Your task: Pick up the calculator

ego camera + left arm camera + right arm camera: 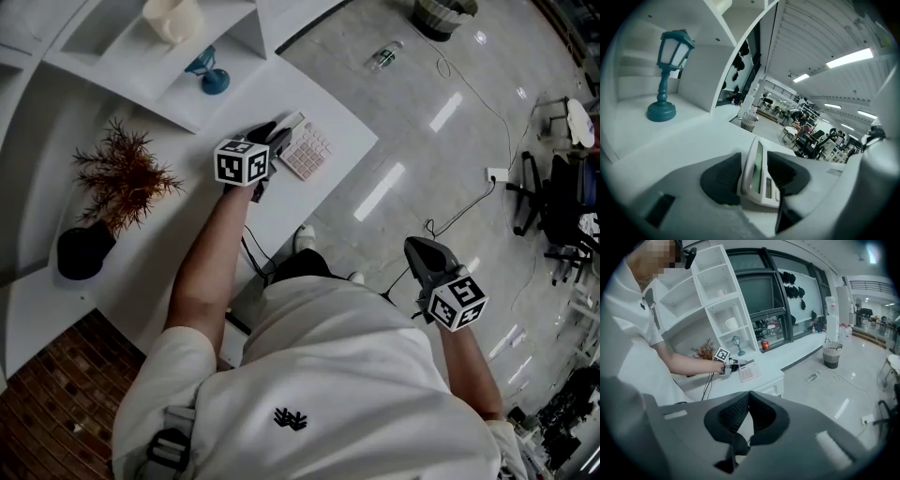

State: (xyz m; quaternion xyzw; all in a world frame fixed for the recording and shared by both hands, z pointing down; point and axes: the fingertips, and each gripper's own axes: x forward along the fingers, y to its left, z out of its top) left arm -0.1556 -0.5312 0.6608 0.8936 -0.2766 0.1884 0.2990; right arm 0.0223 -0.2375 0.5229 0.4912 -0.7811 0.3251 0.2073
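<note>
The white calculator (307, 150) lies flat on the white desk (178, 234), near its right corner. My left gripper (274, 134) is at the calculator's display end. In the left gripper view the calculator (759, 176) runs away between the two dark pads (723, 178), which flank it closely, and I see no squeeze on it. It also shows far off in the right gripper view as the calculator (749, 373), with the left gripper (735, 363) at its end. My right gripper (422, 255) hangs over the floor, its pads (736, 414) meeting at the tips with nothing between them.
A teal lantern lamp (210, 73) stands in the shelf unit (141, 80) just behind the calculator. A dried plant in a black pot (105, 202) sits at the desk's left. A plastic bottle (383, 56) and cables (459, 211) lie on the floor.
</note>
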